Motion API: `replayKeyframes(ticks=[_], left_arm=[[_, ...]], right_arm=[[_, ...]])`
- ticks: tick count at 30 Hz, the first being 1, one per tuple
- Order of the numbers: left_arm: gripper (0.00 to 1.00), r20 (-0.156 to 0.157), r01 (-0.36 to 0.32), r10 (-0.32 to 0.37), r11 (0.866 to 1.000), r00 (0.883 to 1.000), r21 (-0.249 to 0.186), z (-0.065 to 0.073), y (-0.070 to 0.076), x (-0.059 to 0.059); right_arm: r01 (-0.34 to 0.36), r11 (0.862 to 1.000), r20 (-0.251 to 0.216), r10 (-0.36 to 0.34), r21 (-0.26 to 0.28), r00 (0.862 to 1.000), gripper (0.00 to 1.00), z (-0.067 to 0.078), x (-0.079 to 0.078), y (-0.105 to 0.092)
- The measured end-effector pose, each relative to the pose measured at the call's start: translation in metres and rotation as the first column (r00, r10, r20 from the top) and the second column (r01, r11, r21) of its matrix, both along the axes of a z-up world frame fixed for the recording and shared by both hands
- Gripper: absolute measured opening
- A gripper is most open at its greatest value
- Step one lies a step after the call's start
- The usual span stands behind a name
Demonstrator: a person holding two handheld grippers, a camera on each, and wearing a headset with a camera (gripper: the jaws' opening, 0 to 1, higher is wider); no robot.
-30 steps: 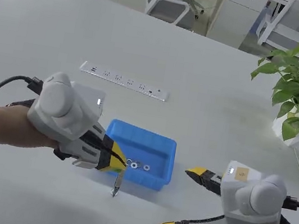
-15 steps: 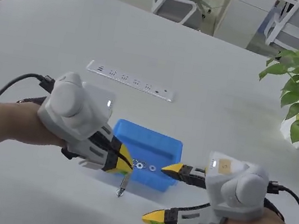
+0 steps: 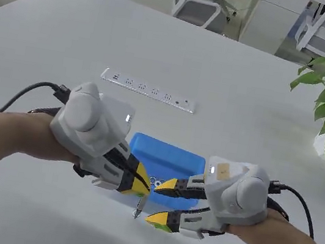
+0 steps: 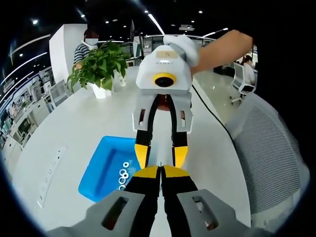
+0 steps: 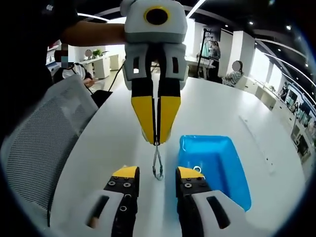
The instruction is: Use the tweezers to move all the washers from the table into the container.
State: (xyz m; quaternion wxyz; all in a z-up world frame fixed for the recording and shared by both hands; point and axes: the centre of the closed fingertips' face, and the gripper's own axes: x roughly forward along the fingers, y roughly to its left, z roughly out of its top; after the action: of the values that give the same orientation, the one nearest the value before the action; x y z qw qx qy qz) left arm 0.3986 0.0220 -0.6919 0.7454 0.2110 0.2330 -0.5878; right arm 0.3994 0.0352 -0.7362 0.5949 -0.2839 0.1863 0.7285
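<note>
Now the right gripper (image 3: 153,202), jaws spread, has swung in from well apart to flank the tweezers (image 3: 138,208) pinched in the left gripper (image 3: 140,186) just beside the blue container (image 3: 173,153) (several washers (image 4: 123,173) already inside), probably for a regrip.

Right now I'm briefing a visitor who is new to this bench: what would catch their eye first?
Two white handheld grippers with yellow-tipped jaws face each other tip to tip at the near edge of the grey table. The left gripper is shut on thin metal tweezers that hang down, and the right gripper is open towards them. Just behind them sits a bright blue plastic tray holding small metal washers.
</note>
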Motion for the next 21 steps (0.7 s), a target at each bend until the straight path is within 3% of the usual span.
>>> replayKeyframes(ticks=[9, 21], left_arm=[[0.04, 0.004, -0.003, 0.003, 1.000, 1.000, 0.005, -0.001, 0.001, 0.002], [0.04, 0.004, -0.011, 0.011, 1.000, 1.000, 0.013, -0.003, 0.003, 0.003]], right_arm=[[-0.024, 0.999, 0.027, 0.025, -0.022, 0.999, 0.18, -0.008, 0.002, 0.011], [-0.048, 0.998, 0.012, 0.048, -0.042, 0.999, 0.10, -0.014, 0.000, 0.014]])
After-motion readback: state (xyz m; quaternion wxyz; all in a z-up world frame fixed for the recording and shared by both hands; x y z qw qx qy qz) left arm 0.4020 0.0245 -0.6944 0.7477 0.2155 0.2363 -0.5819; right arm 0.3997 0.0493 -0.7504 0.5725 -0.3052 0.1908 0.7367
